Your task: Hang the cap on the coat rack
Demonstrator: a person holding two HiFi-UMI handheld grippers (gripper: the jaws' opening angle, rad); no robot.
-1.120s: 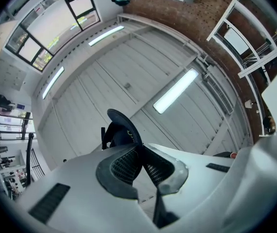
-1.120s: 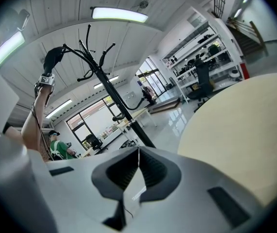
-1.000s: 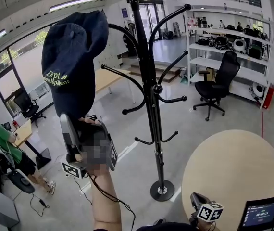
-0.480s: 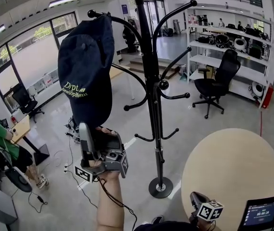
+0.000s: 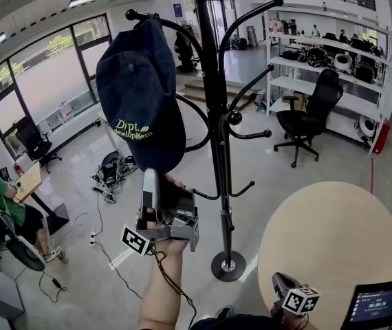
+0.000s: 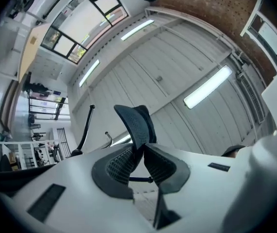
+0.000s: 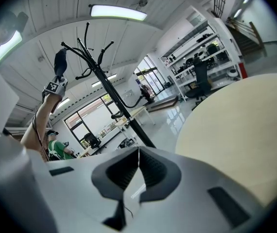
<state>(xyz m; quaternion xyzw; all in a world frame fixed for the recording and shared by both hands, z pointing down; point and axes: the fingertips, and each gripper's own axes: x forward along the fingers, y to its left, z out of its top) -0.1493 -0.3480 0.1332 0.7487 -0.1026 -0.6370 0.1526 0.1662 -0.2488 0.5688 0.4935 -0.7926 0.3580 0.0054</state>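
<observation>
Cap (image 5: 139,91) looked draped over the upper-left hook of the coat rack (image 5: 214,136), brim hanging straight down into the left claw (image 5: 153,179) directly beneath. Its jaws had just been easing apart, brim pinched between the pads (image 6: 119,166). Right claw (image 7: 139,159) sat closed, empty, well apart.

Left gripper (image 5: 152,179): grey boxy housing, tall pale fingers.
Right gripper (image 7: 138,154): pale grey shell.
Pads (image 7: 150,170): black, ribbed.
Marker cubes (image 5: 300,301): white, black square patterns, one on each gripper.
Cable (image 5: 172,285): thin, black, trailing along the forearm (image 5: 160,291).
Forearm: bare.
</observation>
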